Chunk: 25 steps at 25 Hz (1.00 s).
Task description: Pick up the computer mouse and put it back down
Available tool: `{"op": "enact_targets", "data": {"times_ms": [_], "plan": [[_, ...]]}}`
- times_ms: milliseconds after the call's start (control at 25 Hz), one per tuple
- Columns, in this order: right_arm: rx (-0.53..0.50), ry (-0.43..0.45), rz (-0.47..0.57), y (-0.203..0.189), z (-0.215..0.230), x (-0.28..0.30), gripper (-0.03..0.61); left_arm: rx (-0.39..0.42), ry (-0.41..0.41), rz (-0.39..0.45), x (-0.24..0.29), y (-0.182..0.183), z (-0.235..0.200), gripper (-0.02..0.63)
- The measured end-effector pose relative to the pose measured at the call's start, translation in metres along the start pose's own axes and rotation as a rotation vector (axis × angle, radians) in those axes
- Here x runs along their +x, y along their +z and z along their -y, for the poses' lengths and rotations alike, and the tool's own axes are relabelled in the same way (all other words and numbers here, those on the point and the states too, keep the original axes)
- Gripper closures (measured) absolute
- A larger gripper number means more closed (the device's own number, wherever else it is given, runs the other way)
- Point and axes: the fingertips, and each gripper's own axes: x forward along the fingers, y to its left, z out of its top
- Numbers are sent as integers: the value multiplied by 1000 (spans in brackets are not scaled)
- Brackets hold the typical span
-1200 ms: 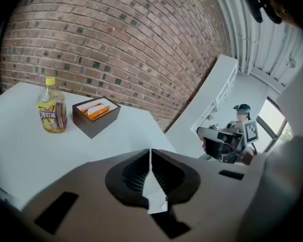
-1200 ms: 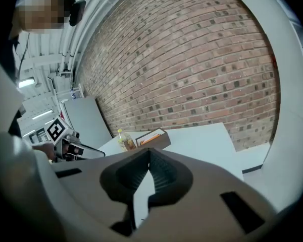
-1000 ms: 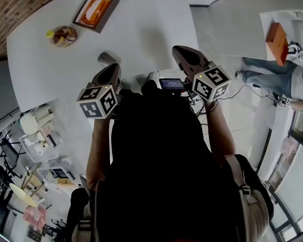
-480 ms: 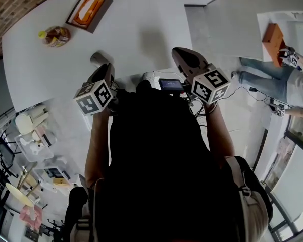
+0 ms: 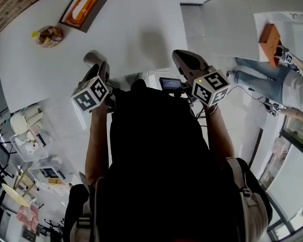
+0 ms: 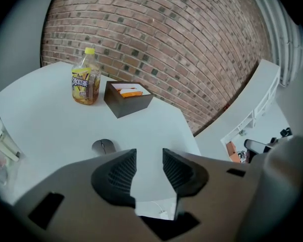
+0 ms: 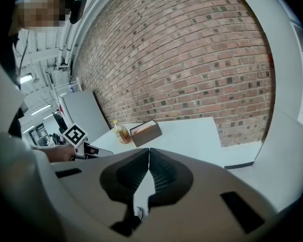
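The grey computer mouse (image 6: 103,146) lies on the white table (image 6: 50,120), just ahead and left of my left gripper (image 6: 149,164). Its jaws are opening, and only bare tabletop shows in the gap between them. In the head view the mouse (image 5: 91,59) sits just past the tip of the left gripper (image 5: 103,66). My right gripper (image 7: 149,154) is shut and empty, its pads touching. It hangs off the table's near right side (image 5: 180,55).
A dark box with an orange pack (image 6: 128,98) and a yellow-capped juice bottle (image 6: 86,82) stand farther back on the table. The table's edge runs close below the jaws. A person in jeans (image 5: 272,79) stands at the right beside another table.
My left gripper has dropped and slid left, closing in on the mouse. The right gripper has hardly shifted in the picture.
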Motion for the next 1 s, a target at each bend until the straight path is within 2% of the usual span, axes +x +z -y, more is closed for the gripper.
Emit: {"op": "enact_targets", "data": {"times_ms": [440, 640, 1000], "plan": [[-30, 4, -47, 3, 3, -5, 561, -62, 75, 19, 17, 3, -13, 360], [-35, -6, -70, 2, 9, -2, 561, -64, 111, 22, 32, 5, -24, 320], [-44, 3, -104, 0, 9, 5, 561, -115, 254, 21, 47, 1, -63, 255]]}}
